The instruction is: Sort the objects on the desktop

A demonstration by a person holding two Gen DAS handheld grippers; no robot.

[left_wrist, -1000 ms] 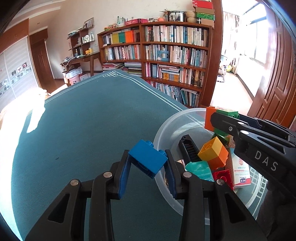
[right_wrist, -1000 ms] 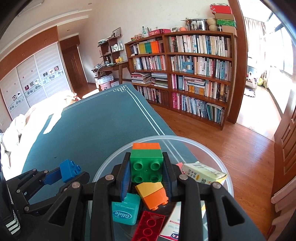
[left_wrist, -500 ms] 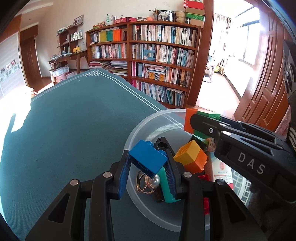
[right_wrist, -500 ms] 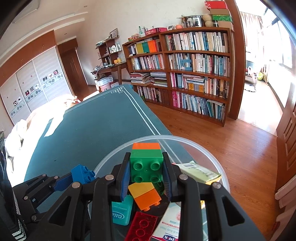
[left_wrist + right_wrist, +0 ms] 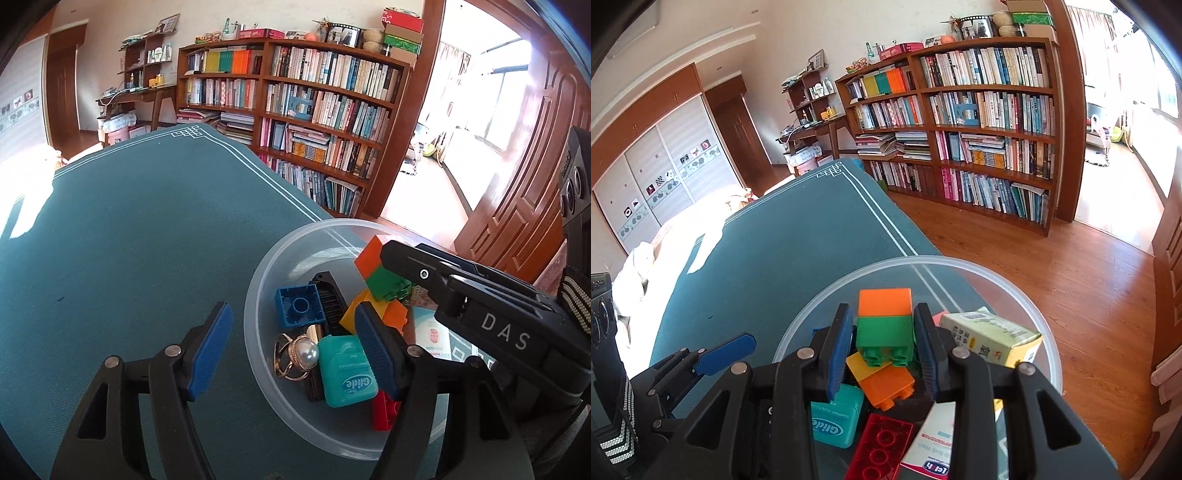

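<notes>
A clear plastic bowl [image 5: 266, 273] [image 5: 1004, 280] sits at the right edge of the green table. In it lie a blue brick [image 5: 297, 307], a teal floss box [image 5: 345, 371] [image 5: 834, 415], a pearl ring [image 5: 301, 354], a black comb [image 5: 332, 299], an orange-yellow brick [image 5: 882, 380], a red brick [image 5: 882, 446] and small cartons [image 5: 990, 338]. My left gripper [image 5: 293, 347] is open and empty over the bowl's near left rim. My right gripper [image 5: 882, 343] is shut on a green and orange brick stack [image 5: 884, 325] [image 5: 380, 271] above the bowl.
The green table [image 5: 140, 236] stretches far and left of the bowl. Its right edge drops to a wooden floor [image 5: 1089, 280]. A tall bookcase [image 5: 314, 103] stands beyond the table. A wooden door [image 5: 524, 177] is at the right.
My left gripper has opened and the blue brick has dropped into the bowl. My right gripper still holds the green and orange stack, now tilted with its studs toward me.
</notes>
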